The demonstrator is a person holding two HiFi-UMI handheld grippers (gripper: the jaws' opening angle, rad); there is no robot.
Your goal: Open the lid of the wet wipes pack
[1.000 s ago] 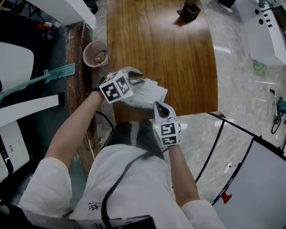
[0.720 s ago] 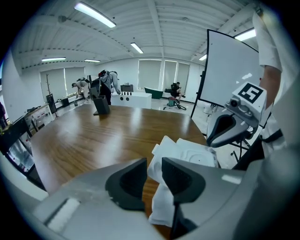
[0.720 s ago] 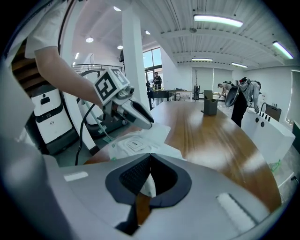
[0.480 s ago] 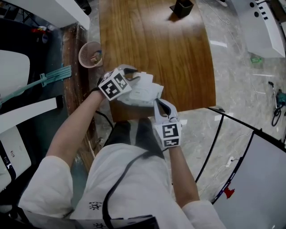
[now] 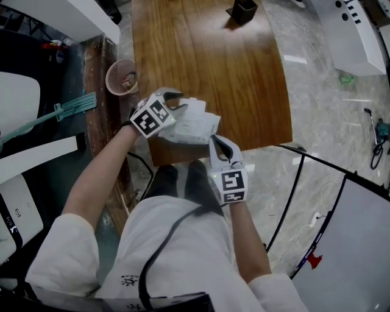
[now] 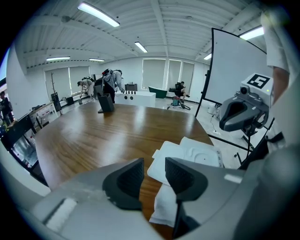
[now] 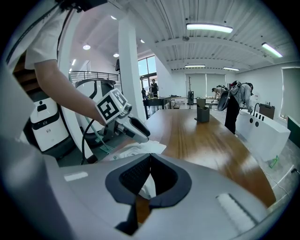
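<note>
The white wet wipes pack [image 5: 196, 125] lies on the wooden table [image 5: 244, 73] close to its near edge. Its oval lid [image 6: 205, 157] shows flat on top in the left gripper view. My left gripper [image 5: 181, 100] is at the pack's left end. Its jaws are opening, with a gap and nothing pressed between the pads [image 6: 126, 176]; only wood and the pack's edge show through. My right gripper [image 5: 217, 141] hangs at the pack's near right side with its fingertips together. In the left gripper view it sits above the pack, apart from it.
A pink basket [image 5: 120, 76] stands on the floor left of the table, with a teal long-handled tool [image 5: 61, 111] beside it. A black holder [image 5: 242, 10] sits at the table's far end. A white panel on a black frame [image 5: 353, 244] stands to the right.
The left gripper's jaws have parted wider at the pack's left end. The right gripper has lifted slightly off the pack. The pack has stayed where it was.
</note>
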